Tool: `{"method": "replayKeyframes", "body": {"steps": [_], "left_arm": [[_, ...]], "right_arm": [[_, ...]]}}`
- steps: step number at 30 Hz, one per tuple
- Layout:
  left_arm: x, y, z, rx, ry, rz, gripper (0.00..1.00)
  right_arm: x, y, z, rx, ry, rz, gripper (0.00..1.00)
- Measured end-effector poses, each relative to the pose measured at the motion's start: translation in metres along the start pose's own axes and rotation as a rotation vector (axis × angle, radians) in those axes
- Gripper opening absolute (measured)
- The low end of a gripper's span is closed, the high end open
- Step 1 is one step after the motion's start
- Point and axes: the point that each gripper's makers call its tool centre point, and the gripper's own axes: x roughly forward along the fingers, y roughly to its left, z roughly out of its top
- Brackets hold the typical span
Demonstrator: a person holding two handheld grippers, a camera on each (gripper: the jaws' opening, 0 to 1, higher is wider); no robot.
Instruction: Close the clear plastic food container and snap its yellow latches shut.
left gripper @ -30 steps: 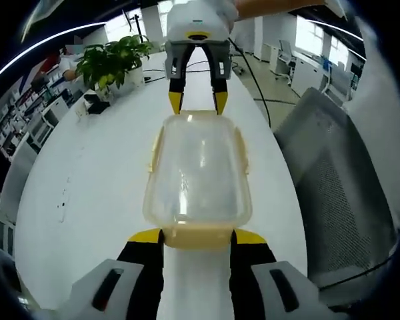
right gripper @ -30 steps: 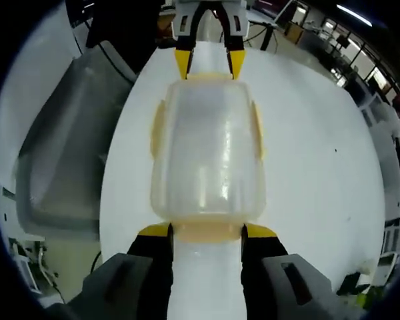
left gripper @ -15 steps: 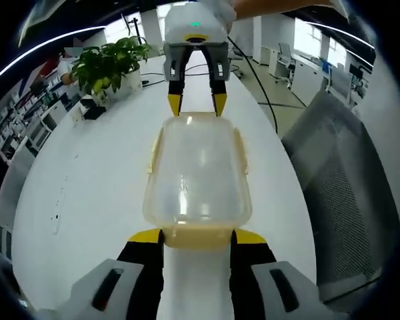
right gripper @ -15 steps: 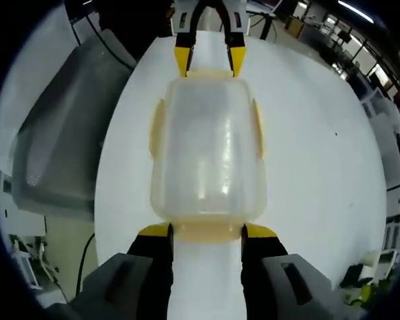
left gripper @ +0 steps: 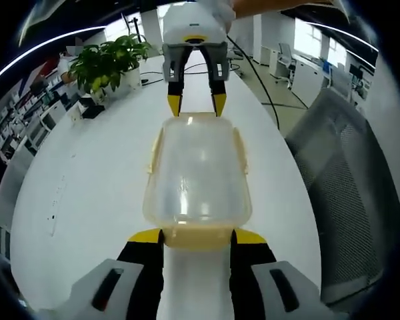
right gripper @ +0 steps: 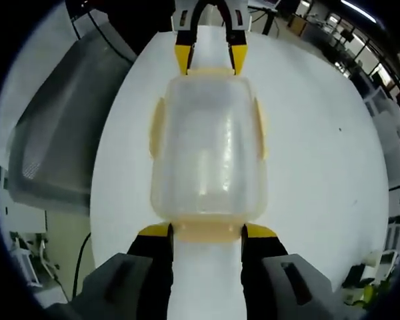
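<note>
— What is seen in the left gripper view?
— The container (left gripper: 197,175) is held off the table (left gripper: 87,173), lid on. The left gripper (left gripper: 197,236) is spread, its jaws bracketing the near end latch (left gripper: 199,236); whether it is pinched cannot be told. At the far end, the right gripper (left gripper: 193,105) is set likewise. Only the background has drifted since the earlier frames.

— And the right gripper view?
— The mirror case: right gripper (right gripper: 207,231) spread about the near latch (right gripper: 207,230), left gripper (right gripper: 209,59) opposite. The side latches (right gripper: 157,128) appear unchanged, so the snapping is judged unfinished.
</note>
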Motion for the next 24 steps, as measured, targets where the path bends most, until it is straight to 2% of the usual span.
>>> {"method": "replayKeyframes", "body": {"steps": [19, 24], "left_arm": [[0.0068, 0.0021, -0.0052, -0.025, 0.005, -0.024, 0.33], [0.007, 0.0039, -0.0044, 0.0, -0.002, -0.014, 0.33]], "right_arm": [[0.0032, -0.0032, -0.0022, 0.003, 0.007, 0.018, 0.37], [0.005, -0.0012, -0.0036, 0.031, 0.015, 0.024, 0.37]]}}
